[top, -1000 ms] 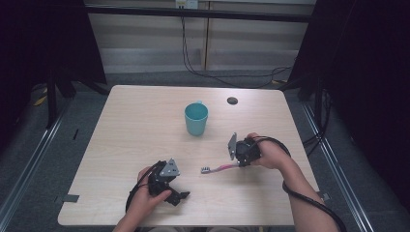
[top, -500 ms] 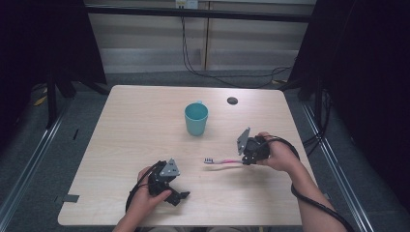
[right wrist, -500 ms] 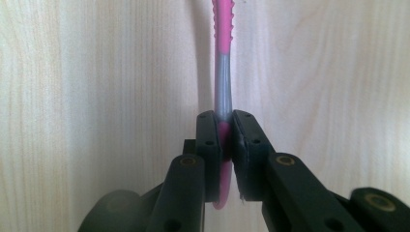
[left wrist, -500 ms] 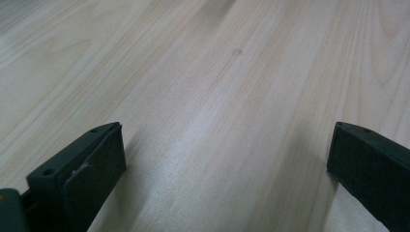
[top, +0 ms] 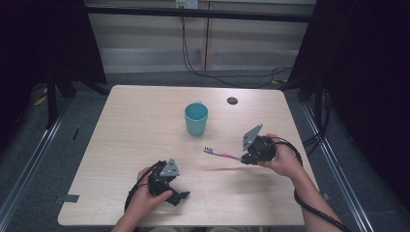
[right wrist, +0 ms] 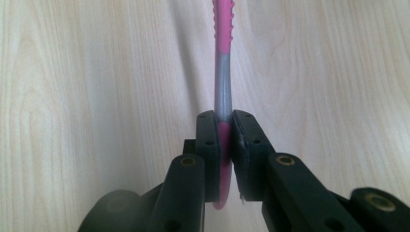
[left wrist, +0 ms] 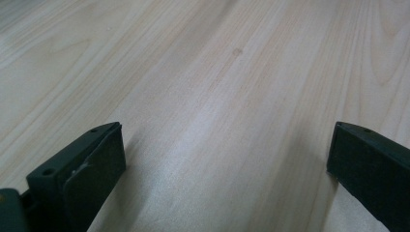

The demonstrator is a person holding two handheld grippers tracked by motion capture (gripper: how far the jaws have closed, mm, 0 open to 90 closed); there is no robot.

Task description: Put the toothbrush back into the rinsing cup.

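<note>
A pink and grey toothbrush (top: pixel 221 154) is held above the wooden table (top: pixel 135 130), bristle head pointing left. My right gripper (top: pixel 243 159) is shut on its handle end at the table's right. In the right gripper view the handle (right wrist: pixel 223 72) runs up from between the closed jaws. A teal cup (top: pixel 196 119) stands upright at the table's middle, beyond the brush head. My left gripper (top: pixel 183 196) rests near the front edge with its jaws wide apart. The left gripper view has bare wood (left wrist: pixel 217 121) between its fingers (left wrist: pixel 92 164).
A small dark round disc (top: pixel 232 101) lies near the table's far edge, right of the cup. Cables trail from both grippers toward the front. Dark curtains and floor rails flank the table on both sides.
My right gripper has lifted the toothbrush off the table and moved it a little to the right. The left gripper has stayed in place.
</note>
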